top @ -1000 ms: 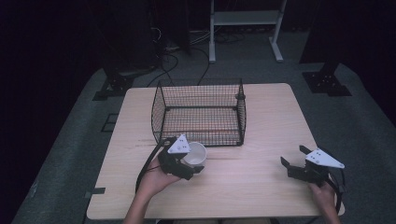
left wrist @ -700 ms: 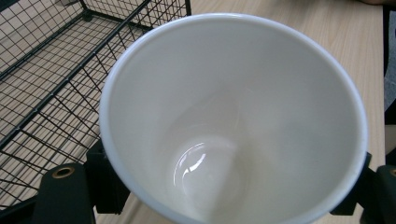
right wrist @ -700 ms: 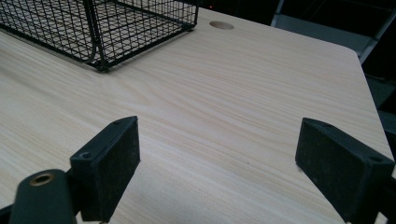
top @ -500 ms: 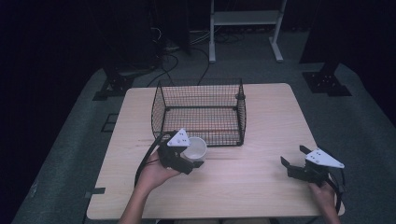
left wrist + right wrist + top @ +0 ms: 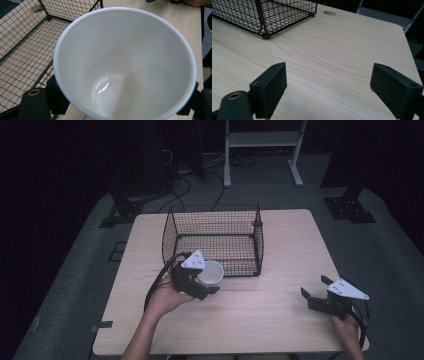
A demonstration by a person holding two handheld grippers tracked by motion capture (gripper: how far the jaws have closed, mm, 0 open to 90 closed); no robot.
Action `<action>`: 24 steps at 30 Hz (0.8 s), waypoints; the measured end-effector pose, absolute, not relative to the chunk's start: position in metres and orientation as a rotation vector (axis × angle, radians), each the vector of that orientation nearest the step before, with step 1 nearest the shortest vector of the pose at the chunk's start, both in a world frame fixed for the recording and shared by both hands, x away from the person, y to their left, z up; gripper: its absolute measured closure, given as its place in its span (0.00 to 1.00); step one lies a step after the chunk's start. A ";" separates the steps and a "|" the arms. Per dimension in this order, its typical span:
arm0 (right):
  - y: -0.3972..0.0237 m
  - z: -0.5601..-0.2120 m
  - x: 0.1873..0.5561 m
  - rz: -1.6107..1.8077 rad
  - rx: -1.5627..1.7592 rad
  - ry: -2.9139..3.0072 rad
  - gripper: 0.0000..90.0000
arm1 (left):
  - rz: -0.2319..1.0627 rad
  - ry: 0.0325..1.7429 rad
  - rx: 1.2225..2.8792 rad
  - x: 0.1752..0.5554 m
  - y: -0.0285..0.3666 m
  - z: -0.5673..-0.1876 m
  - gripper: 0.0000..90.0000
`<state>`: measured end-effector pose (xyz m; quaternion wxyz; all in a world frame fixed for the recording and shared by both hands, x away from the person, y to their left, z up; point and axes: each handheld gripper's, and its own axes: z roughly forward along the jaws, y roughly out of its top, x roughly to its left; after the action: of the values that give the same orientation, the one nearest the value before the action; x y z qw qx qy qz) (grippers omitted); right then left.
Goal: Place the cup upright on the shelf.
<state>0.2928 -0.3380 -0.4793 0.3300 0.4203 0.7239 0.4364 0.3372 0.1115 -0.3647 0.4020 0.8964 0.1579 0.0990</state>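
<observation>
Left gripper (image 5: 204, 281), frame centre-left, clamped on glossy white ceramic cup (image 5: 210, 272) beside black wire basket (image 5: 215, 237). Seen from left gripper view: bare cup interior, mouth camera-ward. Right gripper (image 5: 317, 289), lower right, spread wide.

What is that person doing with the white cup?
A person holds a gripper in each hand. The left gripper is shut on a white cup, holding it at the near side of a black wire basket, which looks empty. The right gripper sits open over the wooden table, holding nothing.
</observation>
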 end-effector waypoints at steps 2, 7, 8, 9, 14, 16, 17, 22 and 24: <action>-0.338 -0.479 0.293 1.142 1.101 1.894 0.15 | 0.248 0.401 2.263 0.339 0.111 -0.361 0.23; -0.338 -0.479 0.293 1.143 1.101 1.896 0.15 | 0.253 0.376 2.273 0.342 0.109 -0.349 0.23; -0.338 -0.479 0.293 1.143 1.102 1.895 0.15 | 0.253 0.376 2.273 0.342 0.109 -0.349 0.23; -0.338 -0.479 0.293 1.143 1.103 1.894 0.15 | 0.254 0.372 2.272 0.344 0.109 -0.346 0.23; -0.338 -0.479 0.293 1.145 1.109 1.892 0.15 | 0.258 0.370 2.281 0.349 0.109 -0.340 0.23; -0.338 -0.479 0.293 1.144 1.109 1.892 0.15 | 0.240 0.365 2.273 0.352 0.109 -0.337 0.23; -0.338 -0.479 0.293 1.143 1.108 1.892 0.15 | 0.231 0.364 2.273 0.353 0.109 -0.336 0.23; -0.338 -0.479 0.293 1.144 1.108 1.892 0.15 | 0.223 0.356 2.280 0.358 0.106 -0.332 0.23; -0.338 -0.479 0.293 1.144 1.109 1.892 0.15 | 0.220 0.353 2.281 0.361 0.105 -0.329 0.23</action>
<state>0.2931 -0.3384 -0.4792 0.3279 0.4236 0.7225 0.4370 0.3609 0.1048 -0.3291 0.4000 0.9017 0.1394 0.0870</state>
